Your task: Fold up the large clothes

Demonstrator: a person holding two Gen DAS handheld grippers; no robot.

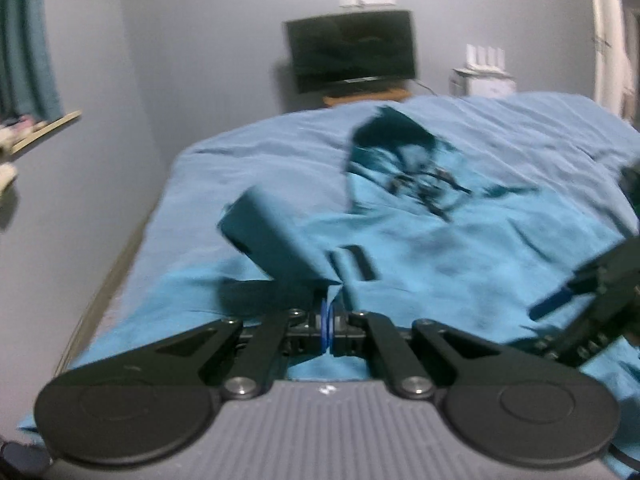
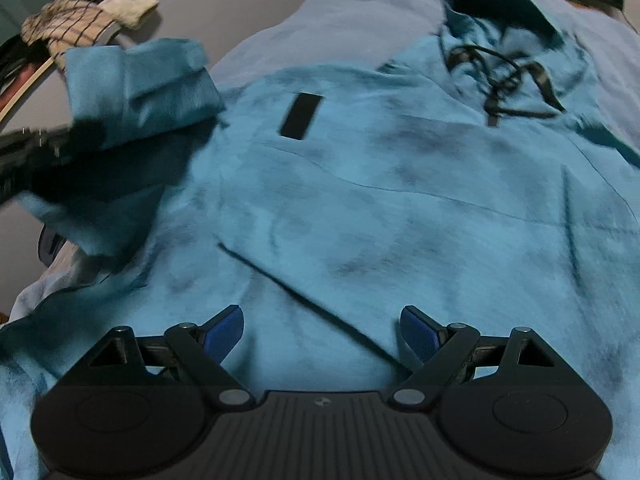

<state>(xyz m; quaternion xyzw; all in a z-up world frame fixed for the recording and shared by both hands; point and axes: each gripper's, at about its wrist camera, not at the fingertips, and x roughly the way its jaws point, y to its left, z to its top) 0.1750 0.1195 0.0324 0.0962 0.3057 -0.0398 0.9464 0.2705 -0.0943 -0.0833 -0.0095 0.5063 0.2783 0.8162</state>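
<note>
A large turquoise hoodie [image 2: 360,184] lies front up on the bed, hood [image 2: 504,4] and dark drawstrings [image 2: 500,80] at the far end. It also shows in the left wrist view [image 1: 420,240]. My left gripper [image 1: 327,326] is shut on a sleeve [image 1: 276,240] and holds it lifted, cuff up; that sleeve also shows at the left of the right wrist view [image 2: 136,88]. My right gripper [image 2: 322,334] is open and empty, just above the hoodie's lower front. It shows at the right edge of the left wrist view [image 1: 568,300].
The bed carries a pale blue sheet [image 1: 248,140]. A TV [image 1: 352,50] stands on a small wooden stand against the grey wall beyond the bed. A shelf with piled cloths [image 2: 88,20] lies to the left. A teal curtain [image 1: 24,40] hangs at far left.
</note>
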